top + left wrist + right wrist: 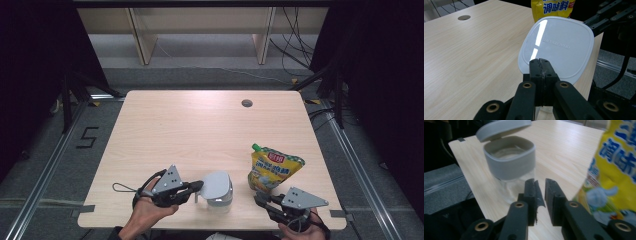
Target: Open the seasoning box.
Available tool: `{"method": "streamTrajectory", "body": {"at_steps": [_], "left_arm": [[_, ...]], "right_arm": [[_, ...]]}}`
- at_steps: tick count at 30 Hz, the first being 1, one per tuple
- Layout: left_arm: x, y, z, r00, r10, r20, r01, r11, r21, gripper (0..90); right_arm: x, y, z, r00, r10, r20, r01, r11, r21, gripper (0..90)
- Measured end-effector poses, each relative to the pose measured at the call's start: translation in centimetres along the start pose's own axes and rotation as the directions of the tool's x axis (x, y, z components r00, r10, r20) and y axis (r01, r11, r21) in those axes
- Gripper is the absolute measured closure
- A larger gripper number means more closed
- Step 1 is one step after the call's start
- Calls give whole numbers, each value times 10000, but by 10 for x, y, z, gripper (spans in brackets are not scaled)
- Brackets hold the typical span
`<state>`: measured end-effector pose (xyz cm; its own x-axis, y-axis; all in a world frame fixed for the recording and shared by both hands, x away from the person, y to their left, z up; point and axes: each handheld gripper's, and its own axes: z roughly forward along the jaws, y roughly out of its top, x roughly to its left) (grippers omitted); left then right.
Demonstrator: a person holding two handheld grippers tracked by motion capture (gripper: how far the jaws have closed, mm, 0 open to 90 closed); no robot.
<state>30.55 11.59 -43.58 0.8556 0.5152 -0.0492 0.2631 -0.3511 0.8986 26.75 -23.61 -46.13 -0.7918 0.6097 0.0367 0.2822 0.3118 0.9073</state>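
From the high view, my left gripper (pixel 196 189) lies low over the near edge of the pale wooden surface (pixel 190 130), its fingers reaching to the left side of the clear square jar with a grey hinged lid (pixel 218 189), which stands near the front edge, a little right of the middle. My right gripper (pixel 261 201) sits at the near right corner, just in front of the yellow stand-up seasoning pouch with a green cap (pixel 272 169), which stands upright just to the right of the jar and apart from it. A round grommet hole (pixel 246 103) lies far back on the surface. In the left gripper view, my fingers (pixel 535 71) are pressed together on the near edge of the lid (pixel 559 45), which is lifted and tilted so its flat white-grey face with embossed lettering fills the middle; the yellow pouch (pixel 551 7) rises behind it, and my other gripper (pixel 614 15) is at the upper right. In the right gripper view, my fingers (pixel 552 192) are slightly spread with a narrow gap, pinching nothing; the jar (pixel 509 162) stands just beyond them with its lid (pixel 501 128) raised off the grey collar, and the pouch (pixel 611 170) stands close on the right.
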Motion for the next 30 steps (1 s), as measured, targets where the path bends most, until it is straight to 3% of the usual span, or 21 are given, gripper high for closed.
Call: {"method": "streamTrajectory", "body": {"at_steps": [5, 6, 7, 16, 17, 18, 22, 24, 27, 29, 30], "left_arm": [[0, 0, 0, 9999, -122, -27, 122, 9999, 38, 889], [0, 0, 0, 10000, -85, -29, 85, 10000, 50, 889], [0, 0, 0, 10000, -9, -17, 9, 10000, 44, 889], [0, 0, 0, 9999, -108, -11, 108, 9999, 33, 889], [0, 0, 0, 9999, -103, -12, 103, 9999, 36, 889], [0, 0, -1, 9999, -103, -8, 103, 9999, 34, 889], [1, 0, -1, 10000, 86, 27, -87, 9999, 55, 888], [1, 0, -1, 10000, 53, 6, -53, 10000, 64, 888], [2, -1, -1, 10000, -7, 92, 7, 10000, 27, 888], [2, -2, -2, 10000, -70, 5, 70, 9999, 79, 886], [4, -2, -2, 9999, 128, 46, -128, 9999, 64, 882]], "right_arm": [[5, 8, 10, 9993, -292, -246, 291, 9996, -59, 879], [7, 10, 13, 9991, -172, -376, 168, 9998, -112, 893], [7, 12, 15, 9989, -374, -296, 370, 9992, -152, 900], [16, 30, 36, 9946, -555, -873, 541, 9984, -192, 900], [20, 31, 37, 9962, -361, -791, 347, 9992, -192, 900], [19, 32, 40, 9949, -641, -785, 625, 9978, -230, 900], [22, 35, 43, 9950, -558, -825, 543, 9983, -210, 900], [21, 37, 43, 9921, -891, -887, 870, 9958, -276, 900], [24, 39, 43, 9929, -768, -907, 750, 9969, -227, 900], [24, 41, 44, 9915, -1016, -811, 989, 9944, -369, 900], [25, 42, 44, 9910, -902, -987, 880, 9958, -263, 900]]}}
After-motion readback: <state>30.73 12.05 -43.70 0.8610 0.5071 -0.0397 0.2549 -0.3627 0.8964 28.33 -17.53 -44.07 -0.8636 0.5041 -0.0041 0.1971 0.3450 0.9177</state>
